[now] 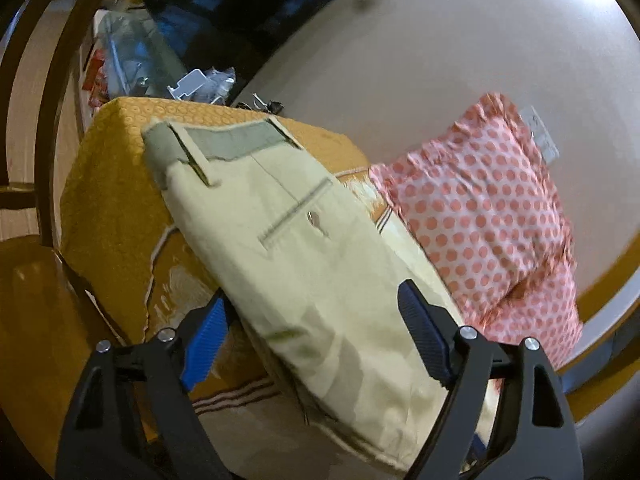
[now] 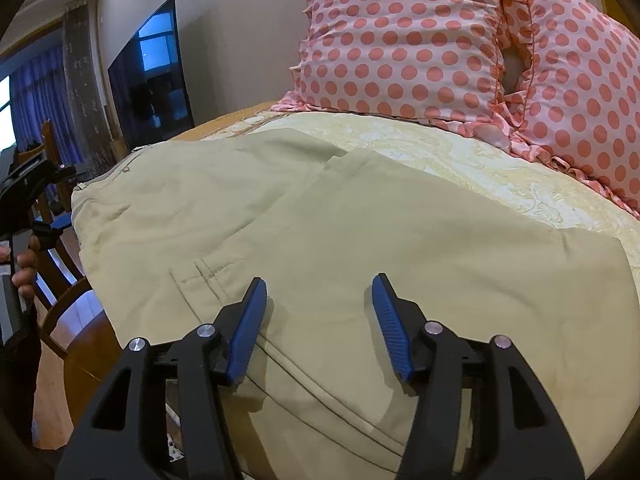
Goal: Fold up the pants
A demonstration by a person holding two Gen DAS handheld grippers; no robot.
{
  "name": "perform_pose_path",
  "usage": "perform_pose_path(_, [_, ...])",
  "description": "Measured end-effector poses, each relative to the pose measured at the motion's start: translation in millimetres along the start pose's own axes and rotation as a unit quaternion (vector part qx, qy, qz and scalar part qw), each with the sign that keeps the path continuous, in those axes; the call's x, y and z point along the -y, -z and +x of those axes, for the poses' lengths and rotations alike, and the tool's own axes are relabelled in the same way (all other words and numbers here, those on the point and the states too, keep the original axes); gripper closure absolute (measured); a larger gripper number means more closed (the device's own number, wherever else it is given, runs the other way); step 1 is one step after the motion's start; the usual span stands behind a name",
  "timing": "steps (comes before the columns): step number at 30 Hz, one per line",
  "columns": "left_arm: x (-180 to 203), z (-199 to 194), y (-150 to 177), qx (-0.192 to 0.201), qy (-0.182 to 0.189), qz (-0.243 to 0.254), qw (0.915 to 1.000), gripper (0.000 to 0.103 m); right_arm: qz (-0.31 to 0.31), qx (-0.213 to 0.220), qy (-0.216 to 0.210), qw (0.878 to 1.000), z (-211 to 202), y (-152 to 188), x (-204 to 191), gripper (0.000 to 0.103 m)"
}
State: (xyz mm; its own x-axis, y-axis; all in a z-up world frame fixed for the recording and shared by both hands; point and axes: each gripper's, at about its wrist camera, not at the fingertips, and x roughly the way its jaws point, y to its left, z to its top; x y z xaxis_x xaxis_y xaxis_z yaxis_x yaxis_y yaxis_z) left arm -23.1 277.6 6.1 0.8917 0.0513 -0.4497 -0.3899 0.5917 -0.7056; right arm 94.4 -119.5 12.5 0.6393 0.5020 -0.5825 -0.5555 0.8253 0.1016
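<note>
Folded beige cotton pants (image 1: 304,248) flat on yellow patterned bedspread (image 1: 116,184), waistband w/ belt loops at far end, welt pocket w/ button about mid-cloth. Near end of pants runs right between fingers of left gripper (image 1: 312,316): black frame, blue ribbed pads (image 1: 420,328), jaws spread wide, one pad off pants' left edge over bedspread, other over cloth near pants' right edge; contact w/ cloth not clear, nothing clamped. Right gripper (image 2: 318,292), same build, jaws also wide apart, poised low over broad beige expanse of pants (image 2: 340,220) w/ stitched seams running under left pad (image 2: 246,328); nothing gripped, touching or just above cannot be told. Pink pillows w/ coral polka dots and ruffled edge (image 2: 404,36) beyond pants, at bedspread's far side; one pillow (image 1: 480,208) just right of pants in left wrist view. Left wrist view only: waistband, pocket, clutter of clear plastic and small items (image 1: 160,64) past bedspread's far corner, wooden chair frame (image 1: 44,80) left of bedspread. Right wrist view only: dark wall-mounted TV screen (image 2: 152,76), blue curtains (image 2: 36,96), person's hand (image 2: 24,268) on other gripper's black body at far left of pants, second pillow.
</note>
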Motion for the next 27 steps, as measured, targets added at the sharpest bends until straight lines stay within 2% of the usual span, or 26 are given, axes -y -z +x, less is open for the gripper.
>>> perform_pose_path(2, [-8,5,-8,0.004,-0.002,-0.021,0.9998,0.030,0.002,0.002,-0.008,1.000,-1,1,-1,0.039])
perform_pose_path(3, [-14,8,-13,0.002,-0.001,-0.039,0.9993,0.037,0.002,0.004,-0.010,1.000,-1,1,-1,0.036])
perform_pose_path(4, [-22,11,-17,0.002,0.006,-0.063,0.9980,0.039,0.003,0.006,-0.011,1.000,-2,2,-2,0.036])
perform_pose_path(7, [-34,17,-25,0.000,0.006,-0.100,0.9950,0.060,0.011,0.013,-0.027,0.999,-7,5,1,0.033])
perform_pose_path(9, [-35,23,-30,0.001,-0.021,-0.100,0.9948,0.092,0.023,0.020,-0.041,0.999,-13,8,6,0.033])
perform_pose_path(11, [-18,22,-32,0.008,-0.046,-0.068,0.9966,0.093,0.033,0.031,-0.052,0.998,-23,12,13,0.033])
perform_pose_path(13, [21,16,-32,0.030,-0.063,0.008,0.9975,0.094,0.040,0.047,-0.053,0.997,-36,18,23,0.033])
perform_pose_path(15, [80,10,-26,0.042,-0.055,0.100,0.9926,0.094,0.054,0.064,-0.046,0.995,-49,23,35,0.033])
perform_pose_path(16, [118,11,-17,0.039,-0.039,0.153,0.9868,0.094,0.068,0.077,-0.039,0.994,-58,27,45,0.033])
perform_pose_path(18, [174,12,7,0.034,-0.012,0.231,0.9724,0.094,0.105,0.101,-0.015,0.989,-79,33,70,0.033])
perform_pose_path(19, [211,12,30,0.027,0.016,0.284,0.9584,0.093,0.120,0.110,-0.005,0.987,-87,36,79,0.033])
perform_pose_path(21, [255,13,70,0.005,0.069,0.348,0.9349,0.092,0.157,0.128,0.022,0.979,-107,44,104,0.033])
perform_pose_path(22, [274,15,95,-0.015,0.100,0.378,0.9202,0.092,0.179,0.136,0.036,0.974,-118,49,117,0.032])
perform_pose_path(23, [294,20,128,-0.051,0.136,0.410,0.9005,0.091,0.196,0.142,0.047,0.969,-127,53,128,0.032])
perform_pose_path(24, [304,25,154,-0.082,0.154,0.432,0.8848,0.091,0.210,0.146,0.056,0.965,-134,58,137,0.032])
perform_pose_path(25, [312,34,192,-0.120,0.164,0.466,0.8609,0.091,0.226,0.150,0.067,0.960,-143,63,147,0.032])
perform_pose_path(26, [313,39,214,-0.141,0.168,0.488,0.8449,0.091,0.239,0.153,0.074,0.956,-149,67,154,0.032])
perform_pose_path(27, [311,46,244,-0.175,0.175,0.516,0.8204,0.091,0.251,0.156,0.079,0.952,-156,72,162,0.032])
